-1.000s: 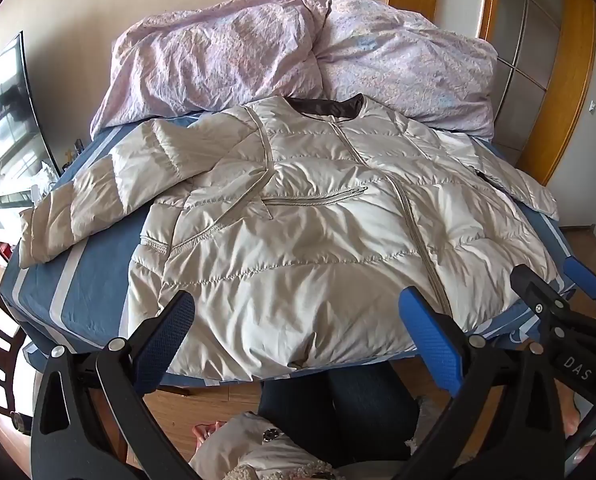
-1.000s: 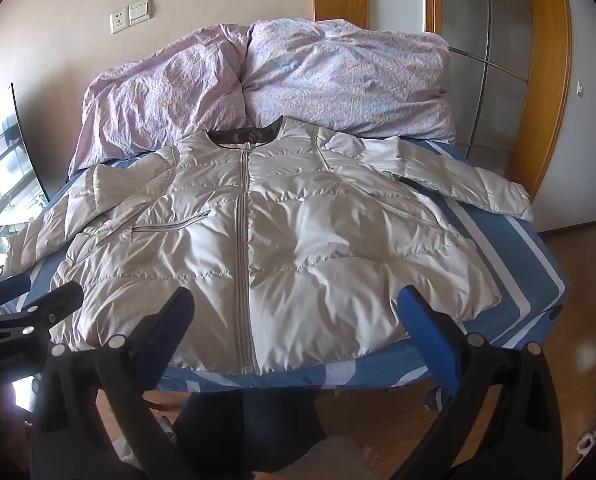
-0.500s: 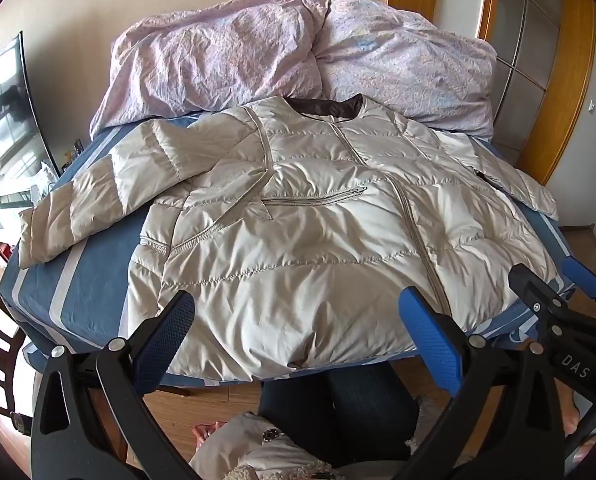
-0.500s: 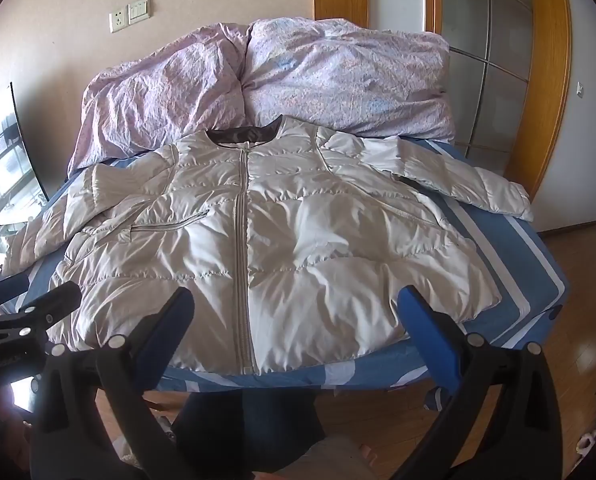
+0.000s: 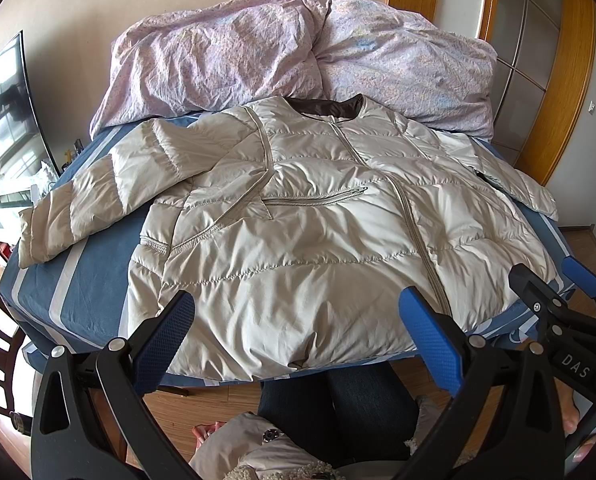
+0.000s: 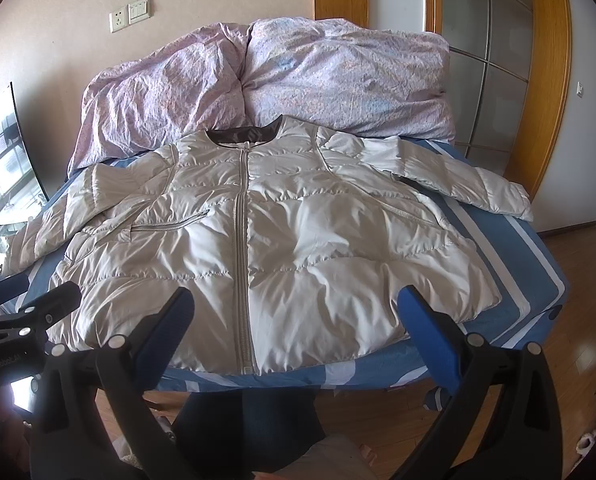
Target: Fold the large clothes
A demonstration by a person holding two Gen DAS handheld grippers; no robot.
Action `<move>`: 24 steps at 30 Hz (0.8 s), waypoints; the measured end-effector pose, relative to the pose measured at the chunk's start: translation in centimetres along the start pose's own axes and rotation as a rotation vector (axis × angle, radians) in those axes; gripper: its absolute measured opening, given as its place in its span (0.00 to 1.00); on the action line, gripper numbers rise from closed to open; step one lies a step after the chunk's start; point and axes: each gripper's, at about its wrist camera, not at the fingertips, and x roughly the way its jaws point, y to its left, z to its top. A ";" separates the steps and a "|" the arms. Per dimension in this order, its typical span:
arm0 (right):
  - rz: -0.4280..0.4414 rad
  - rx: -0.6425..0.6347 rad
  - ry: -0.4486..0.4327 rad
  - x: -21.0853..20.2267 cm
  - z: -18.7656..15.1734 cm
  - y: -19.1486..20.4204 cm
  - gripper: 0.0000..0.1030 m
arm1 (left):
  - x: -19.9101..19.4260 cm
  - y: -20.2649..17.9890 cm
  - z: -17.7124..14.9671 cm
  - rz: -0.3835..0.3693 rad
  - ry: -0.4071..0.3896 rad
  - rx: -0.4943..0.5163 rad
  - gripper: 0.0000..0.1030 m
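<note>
A pale quilted jacket (image 5: 318, 216) lies flat, front up and zipped, on the blue striped bed (image 5: 86, 276), its dark collar (image 6: 244, 135) toward the crumpled pink duvet (image 6: 266, 76) heaped at the head of the bed. Both sleeves spread outward from the jacket's body, and its hem reaches the near edge of the bed. The left gripper (image 5: 294, 328) hangs above that hem, jaws spread wide, holding nothing. The right gripper (image 6: 294, 320) hovers beside it over the hem, equally wide apart and empty.
</note>
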 end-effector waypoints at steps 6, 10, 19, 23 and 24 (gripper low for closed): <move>0.001 0.001 0.001 0.2 0.2 0.0 0.98 | 0.0 0.0 0.0 -0.001 0.000 0.000 0.99; 0.001 0.001 0.001 0.2 0.1 0.0 0.98 | 0.0 0.0 0.0 0.000 0.000 0.000 0.99; -0.001 0.000 0.001 0.2 0.1 0.0 0.98 | 0.0 0.0 0.0 -0.001 0.000 -0.001 0.99; 0.000 0.001 0.002 0.2 0.1 0.1 0.98 | 0.0 0.0 0.0 0.000 0.000 -0.001 0.99; 0.000 0.001 0.002 0.2 0.2 0.0 0.98 | 0.0 0.0 0.0 -0.001 0.000 -0.001 0.99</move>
